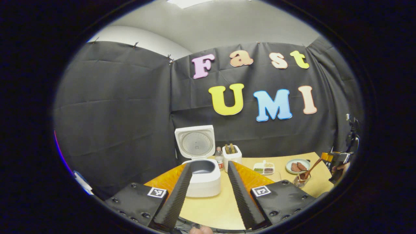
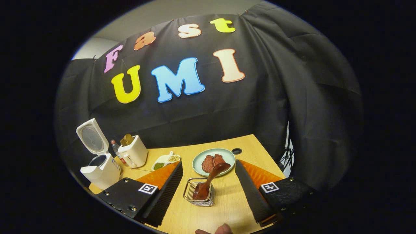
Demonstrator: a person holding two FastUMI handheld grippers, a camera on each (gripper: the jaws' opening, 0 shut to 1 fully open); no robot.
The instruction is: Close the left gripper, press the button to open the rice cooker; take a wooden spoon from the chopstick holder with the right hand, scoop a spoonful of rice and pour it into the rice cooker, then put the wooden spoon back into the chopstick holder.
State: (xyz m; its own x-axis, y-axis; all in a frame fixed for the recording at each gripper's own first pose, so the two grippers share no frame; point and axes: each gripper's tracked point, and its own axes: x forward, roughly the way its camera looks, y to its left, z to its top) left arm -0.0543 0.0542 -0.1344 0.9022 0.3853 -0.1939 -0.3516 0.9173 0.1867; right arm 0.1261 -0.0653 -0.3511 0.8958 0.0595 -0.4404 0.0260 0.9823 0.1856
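Rice cooker (image 1: 203, 174), white with its round lid standing upright and the grey inner pot exposed, sits on the pale wooden table (image 1: 214, 208) at about 12 o'clock from the left gripper (image 1: 207, 169), whose two fingers are spread wide apart with nothing between them. Just beside the cooker at 2 o'clock stand a small clear bottle (image 1: 219, 157) and a white toaster (image 1: 232, 156) with bread in its slots. Further toward 3 o'clock lie a white divided dish of grains (image 1: 264, 169) and a pale green plate (image 1: 297, 166) with reddish-brown slices. In the right gripper view, the right gripper (image 2: 208, 165) is released as well, its fingers flanking a square wire chopstick holder (image 2: 199, 196) without touching it. A dark brown wooden spoon (image 2: 211, 180) stands tilted in that holder, its upper end leaning toward 1 o'clock over the plate's rim. In the left gripper view the holder appears at far 3 o'clock, near the other gripper.
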